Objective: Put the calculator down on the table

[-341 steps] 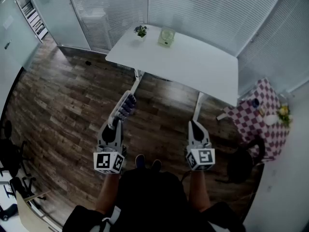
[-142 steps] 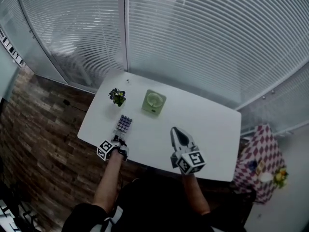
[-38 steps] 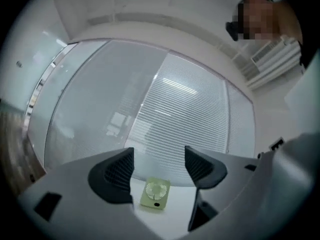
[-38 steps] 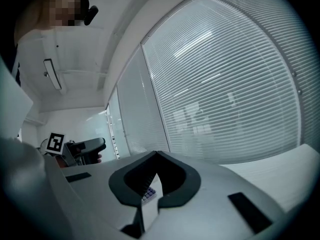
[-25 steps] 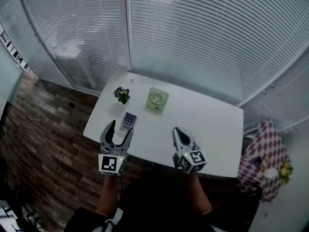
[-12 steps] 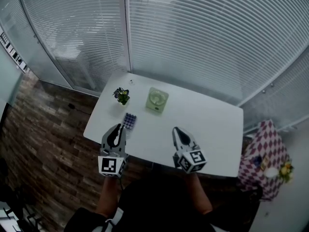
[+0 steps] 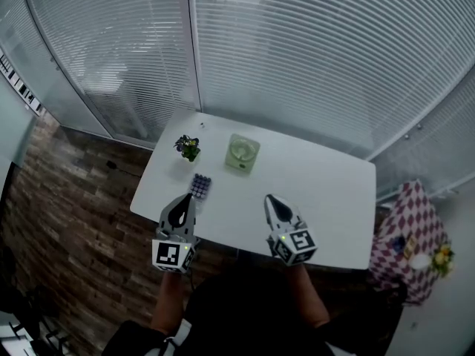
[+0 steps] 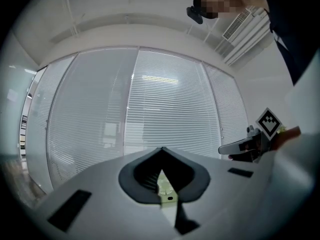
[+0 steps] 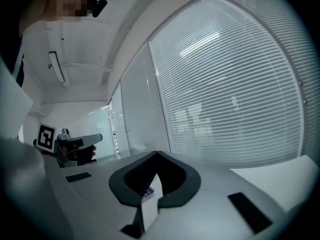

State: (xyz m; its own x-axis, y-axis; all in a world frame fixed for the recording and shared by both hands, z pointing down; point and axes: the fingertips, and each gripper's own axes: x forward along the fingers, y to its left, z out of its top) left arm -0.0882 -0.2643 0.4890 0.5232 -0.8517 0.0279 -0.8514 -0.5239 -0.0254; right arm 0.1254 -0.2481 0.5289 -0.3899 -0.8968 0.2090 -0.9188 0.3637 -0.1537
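The calculator, small with purple keys, lies flat on the white table near its left front edge. My left gripper hovers just in front of it, apart from it, jaws shut with nothing between them. In the left gripper view the left gripper shows its tips meeting. My right gripper is also shut and empty over the table's front middle. In the right gripper view the right gripper has closed tips, and a bit of the calculator shows through the gap below them.
A small potted plant and a pale green square object stand behind the calculator. Blinds cover the glass wall beyond the table. A chequered cloth is at the right, and wood floor lies to the left.
The left gripper's jaws went from wide open to shut, with nothing in them. The calculator stays on the table. Neither hand has moved.
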